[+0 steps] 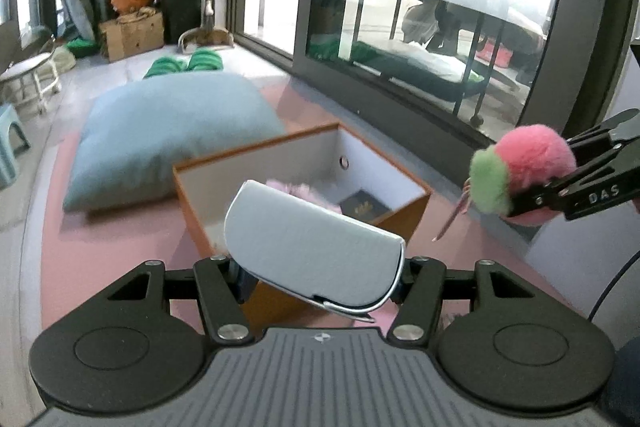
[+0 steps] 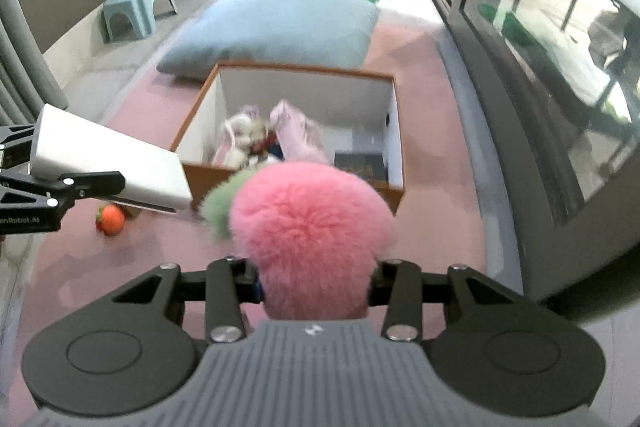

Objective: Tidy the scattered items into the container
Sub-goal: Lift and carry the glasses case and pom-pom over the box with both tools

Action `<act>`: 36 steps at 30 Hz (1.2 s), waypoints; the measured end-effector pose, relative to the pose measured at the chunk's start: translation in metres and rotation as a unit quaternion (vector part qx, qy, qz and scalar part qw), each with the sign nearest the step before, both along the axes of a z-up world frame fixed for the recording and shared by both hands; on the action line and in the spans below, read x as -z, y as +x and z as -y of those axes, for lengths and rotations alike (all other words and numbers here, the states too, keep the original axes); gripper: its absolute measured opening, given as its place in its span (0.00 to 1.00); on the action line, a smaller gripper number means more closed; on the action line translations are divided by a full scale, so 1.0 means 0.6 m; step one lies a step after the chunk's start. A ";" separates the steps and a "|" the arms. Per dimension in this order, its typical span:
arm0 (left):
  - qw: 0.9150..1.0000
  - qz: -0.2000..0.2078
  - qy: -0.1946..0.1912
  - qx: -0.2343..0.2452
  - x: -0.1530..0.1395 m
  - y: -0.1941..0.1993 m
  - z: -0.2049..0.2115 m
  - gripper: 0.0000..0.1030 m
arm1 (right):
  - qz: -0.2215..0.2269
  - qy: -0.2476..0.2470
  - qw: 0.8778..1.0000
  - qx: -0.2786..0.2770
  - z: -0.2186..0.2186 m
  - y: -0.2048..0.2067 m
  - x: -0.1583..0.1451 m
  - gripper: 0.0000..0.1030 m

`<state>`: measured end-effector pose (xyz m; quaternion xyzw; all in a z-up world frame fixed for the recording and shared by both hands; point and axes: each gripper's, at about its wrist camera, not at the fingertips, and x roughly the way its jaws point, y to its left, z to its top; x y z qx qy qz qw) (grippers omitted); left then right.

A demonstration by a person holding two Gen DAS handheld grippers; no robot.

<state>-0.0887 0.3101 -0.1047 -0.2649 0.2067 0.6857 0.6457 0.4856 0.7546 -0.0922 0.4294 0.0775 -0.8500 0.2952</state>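
Left gripper (image 1: pixel 320 275) pinches a grey case (image 1: pixel 312 247) at lower centre — right gripper (image 2: pixel 316 279) squeezes a pink pom-pom (image 2: pixel 308 227) below the box (image 2: pixel 296 179).

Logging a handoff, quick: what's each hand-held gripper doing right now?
Left hand-held gripper: closed on the pale grey hard-shell case.
Right hand-held gripper: closed on the fluffy pink and green pom-pom.
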 end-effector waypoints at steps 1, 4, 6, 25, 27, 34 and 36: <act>1.000 0.000 0.002 0.000 0.000 -0.004 -0.011 0.67 | -0.003 -0.001 1.000 0.000 0.005 -0.007 -0.001 0.43; 1.000 -0.005 0.007 -0.006 0.002 -0.020 -0.045 0.67 | -0.006 -0.001 1.000 -0.003 0.022 -0.033 0.001 0.43; 1.000 -0.013 0.010 -0.012 0.004 -0.033 -0.066 0.67 | -0.006 -0.001 1.000 -0.002 0.032 -0.050 0.007 0.43; 1.000 -0.019 0.008 0.003 0.070 -0.105 -0.277 0.67 | 0.008 0.009 1.000 -0.003 0.111 -0.195 0.084 0.43; 1.000 -0.013 0.009 0.004 0.079 -0.112 -0.287 0.67 | 0.008 0.010 1.000 -0.005 0.120 -0.210 0.089 0.43; 1.000 -0.018 -0.008 -0.001 0.116 -0.128 -0.315 0.67 | 0.020 0.015 1.000 -0.014 0.144 -0.232 0.117 0.43; 1.000 -0.025 -0.012 0.002 0.125 -0.131 -0.316 0.67 | 0.024 0.017 0.999 -0.016 0.149 -0.234 0.125 0.43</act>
